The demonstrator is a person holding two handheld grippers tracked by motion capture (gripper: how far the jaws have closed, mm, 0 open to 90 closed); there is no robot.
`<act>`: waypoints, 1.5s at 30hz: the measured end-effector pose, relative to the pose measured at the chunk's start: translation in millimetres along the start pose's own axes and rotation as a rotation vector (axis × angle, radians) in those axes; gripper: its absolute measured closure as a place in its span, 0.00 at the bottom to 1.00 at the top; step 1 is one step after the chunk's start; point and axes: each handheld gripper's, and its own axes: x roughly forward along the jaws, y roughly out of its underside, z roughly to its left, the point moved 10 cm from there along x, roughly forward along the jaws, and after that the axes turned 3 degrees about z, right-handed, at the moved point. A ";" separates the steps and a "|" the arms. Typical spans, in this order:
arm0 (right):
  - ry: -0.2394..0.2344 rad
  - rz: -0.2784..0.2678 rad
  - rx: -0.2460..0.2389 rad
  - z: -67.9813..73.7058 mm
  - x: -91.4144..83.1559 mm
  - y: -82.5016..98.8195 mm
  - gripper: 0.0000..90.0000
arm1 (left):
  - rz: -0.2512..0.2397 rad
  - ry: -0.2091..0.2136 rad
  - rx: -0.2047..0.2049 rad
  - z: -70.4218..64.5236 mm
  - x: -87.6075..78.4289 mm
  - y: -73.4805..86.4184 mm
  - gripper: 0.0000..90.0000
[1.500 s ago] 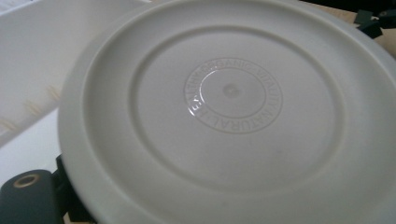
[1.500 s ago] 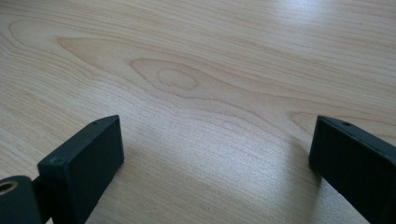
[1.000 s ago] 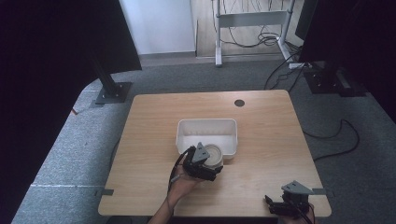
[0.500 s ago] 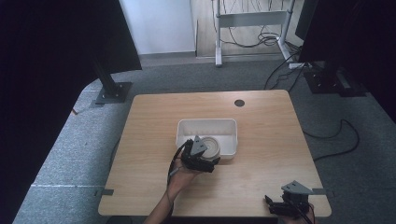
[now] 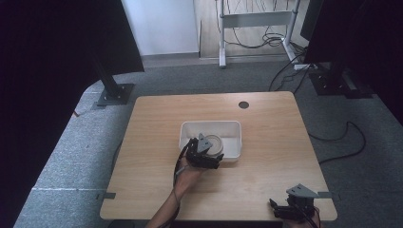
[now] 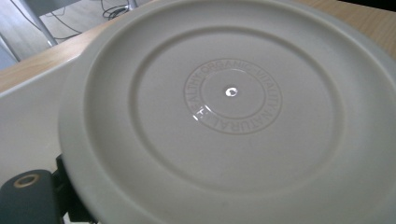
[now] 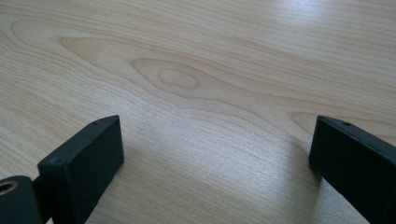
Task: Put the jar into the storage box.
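Observation:
A round pale plate [image 6: 224,107] shows its underside close up in the left gripper view, with raised lettering around its centre. My left gripper [image 5: 205,153] is shut on the plate's [image 5: 216,143] near rim and holds it tilted over the left half of a white rectangular bin [image 5: 209,124]. One black finger [image 6: 25,198] shows under the plate's edge. My right gripper [image 5: 291,209] rests open at the table's front right corner, and its jaws [image 7: 215,154] stand wide apart over bare wood.
The bin stands in the middle of the wooden table [image 5: 152,142], which has a cable hole [image 5: 244,104] at the back. Black monitor stands [image 5: 114,92] and cables [image 5: 342,142] lie on the carpet around the table.
My left gripper has carried the plate a little forward, from the bin's near edge to over its inside. The right gripper has stayed still.

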 end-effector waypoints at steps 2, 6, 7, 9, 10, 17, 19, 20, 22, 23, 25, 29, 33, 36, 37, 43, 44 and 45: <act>-0.001 0.000 0.000 0.1 0.0 0.0 0.03 | -0.008 -0.001 -0.016 2.5 1.0 -1.1 0.11; 0.000 0.000 0.000 0.0 0.0 0.0 0.03 | -0.004 -0.020 -0.026 9.0 5.3 -1.1 0.11; -0.001 0.000 0.000 0.0 0.0 0.0 0.03 | -0.002 -0.022 -0.026 9.9 6.1 -0.7 0.11; 0.000 0.000 0.000 0.0 0.0 0.0 0.03 | 0.000 -0.026 -0.032 12.1 8.5 0.3 0.11; -0.001 0.000 0.000 0.1 0.1 -0.1 0.03 | 0.000 -0.028 -0.035 13.2 9.4 0.4 0.11; 0.000 0.000 0.000 0.1 0.1 -0.1 0.03 | 0.012 -0.048 -0.039 17.9 16.3 2.5 0.11; 0.000 0.000 0.000 0.1 0.1 -0.1 0.03 | 0.015 -0.055 -0.041 18.7 19.6 3.5 0.11; 0.000 0.000 0.000 0.0 0.1 -0.1 0.03 | 0.018 -0.058 -0.040 19.0 21.0 4.0 0.11; -0.001 -0.001 0.000 0.0 0.1 -0.1 0.03 | 0.019 -0.061 -0.043 19.1 24.1 4.8 0.11; -0.001 -0.001 0.000 0.0 0.1 -0.1 0.03 | 0.022 -0.059 -0.044 19.0 25.6 5.4 0.11; 0.000 0.000 0.000 0.0 0.0 -0.1 0.03 | 0.027 -0.059 -0.049 18.3 28.8 6.7 0.11; -0.001 -0.001 -0.001 0.1 0.1 -0.1 0.03 | 0.038 -0.057 -0.061 16.7 35.4 9.3 0.11; -0.002 -0.001 -0.002 0.2 0.0 -0.1 0.03 | 0.052 -0.057 -0.066 16.3 41.4 12.8 0.11; -0.002 -0.001 -0.002 0.1 0.0 0.0 0.03 | 0.065 -0.058 -0.074 16.9 45.3 16.4 0.11; -0.002 -0.001 -0.002 0.1 0.0 0.0 0.03 | 0.069 -0.057 -0.077 17.0 46.2 17.7 0.11; -0.002 -0.001 -0.002 0.3 0.0 -0.1 0.03 | 0.079 -0.053 -0.104 20.0 49.6 21.0 0.11; -0.003 -0.001 -0.002 0.3 0.0 -0.1 0.03 | 0.080 -0.053 -0.102 19.9 49.9 20.9 0.11; -0.002 -0.001 -0.002 0.3 0.0 -0.1 0.03 | 0.085 -0.051 -0.104 19.7 50.1 21.0 0.11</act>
